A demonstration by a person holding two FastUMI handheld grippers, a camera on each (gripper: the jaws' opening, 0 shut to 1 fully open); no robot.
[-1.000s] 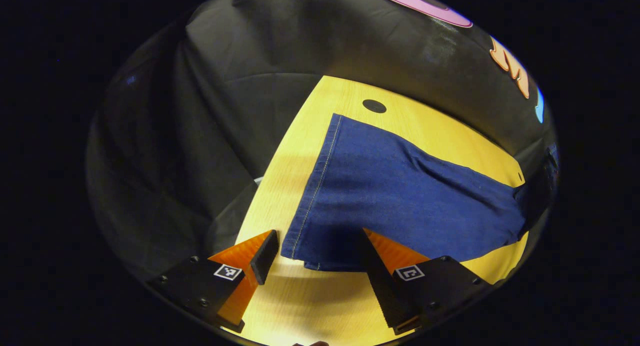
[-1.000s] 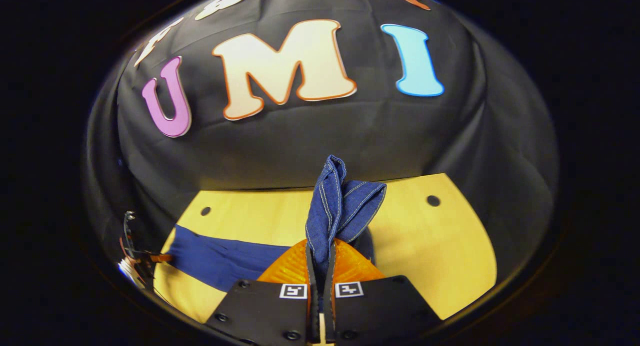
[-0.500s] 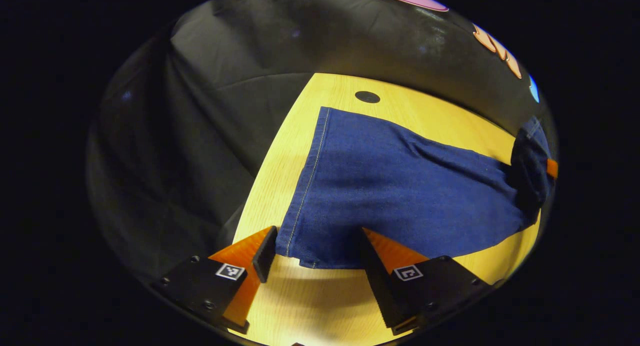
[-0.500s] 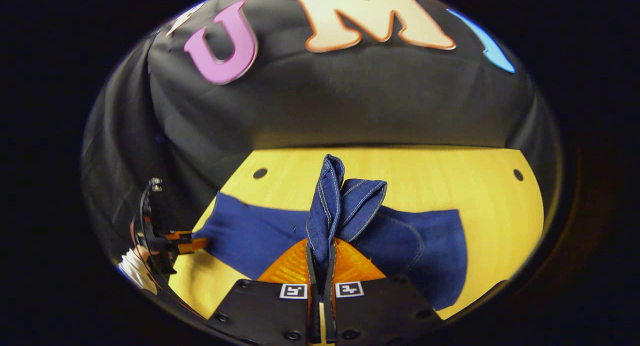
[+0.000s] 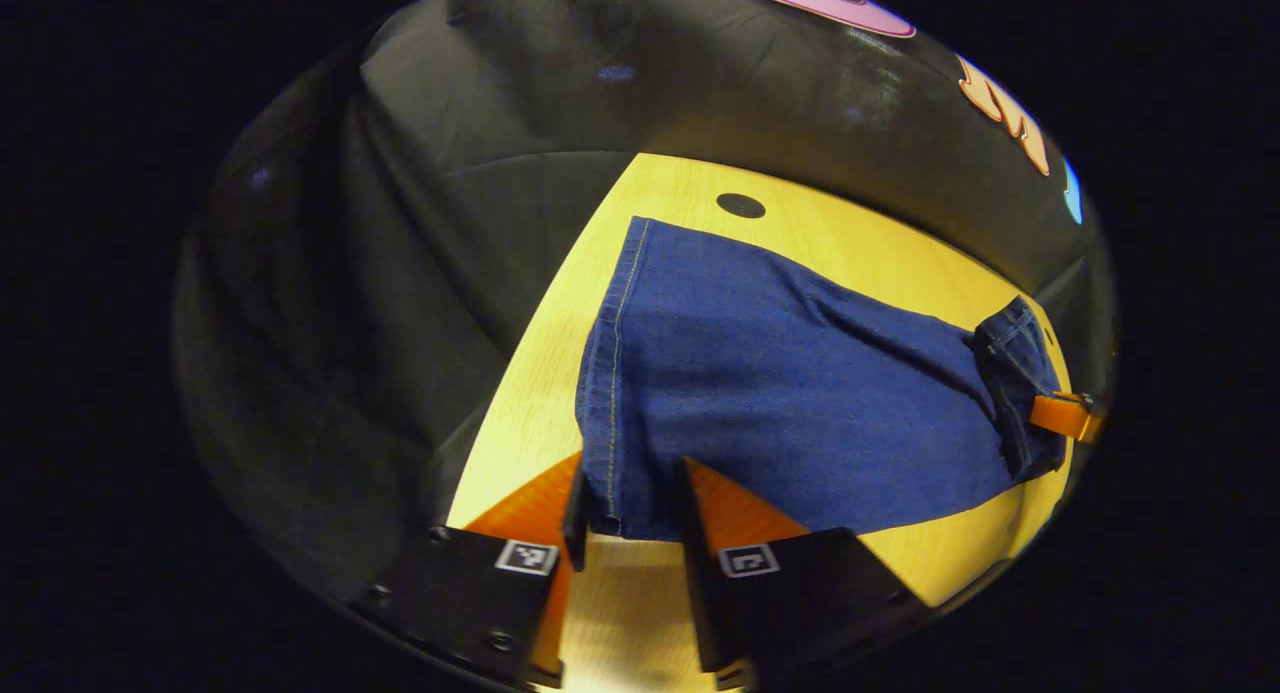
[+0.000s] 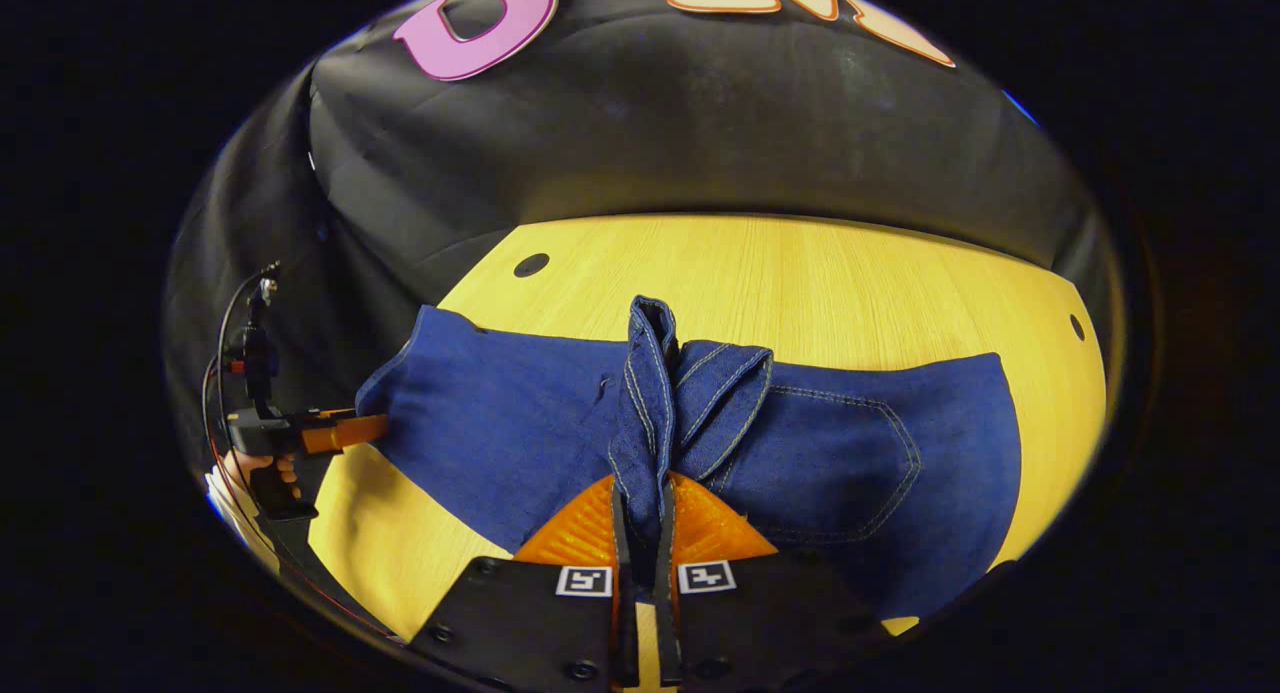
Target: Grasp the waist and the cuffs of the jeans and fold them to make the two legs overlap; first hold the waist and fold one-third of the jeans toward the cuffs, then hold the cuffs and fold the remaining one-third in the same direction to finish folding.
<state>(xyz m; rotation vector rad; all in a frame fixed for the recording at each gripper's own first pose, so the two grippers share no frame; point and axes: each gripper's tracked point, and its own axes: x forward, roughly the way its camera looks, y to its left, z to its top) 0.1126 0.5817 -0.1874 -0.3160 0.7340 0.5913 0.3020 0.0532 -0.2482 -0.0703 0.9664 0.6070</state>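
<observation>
Dark blue jeans (image 5: 780, 393) lie along the yellow wooden table (image 5: 530, 403), the legs overlapping. In the left gripper view the cuff (image 5: 630, 473) is nearest me, and my left gripper (image 5: 630, 508) straddles its corner, jaws half closed with a wide gap left, so it counts as open. My right gripper (image 6: 640, 518) is shut on the bunched waist (image 6: 665, 393), which stands up between its fingers above the back pocket (image 6: 845, 463). The right gripper's orange finger (image 5: 1065, 415) shows at the far waist end. The left gripper (image 6: 340, 431) meets the cuff at the left.
A hand (image 6: 255, 468) holds the left gripper, with cables above it. The table has round holes (image 5: 741, 205) (image 6: 531, 265) near its back corners. Black cloth wall hangs close behind the table. Bare tabletop (image 6: 800, 273) lies beyond the jeans.
The left jaws have narrowed around the cuff corner. The right gripper, still holding the waist, has tipped down toward the table, bringing more of the jeans into its view.
</observation>
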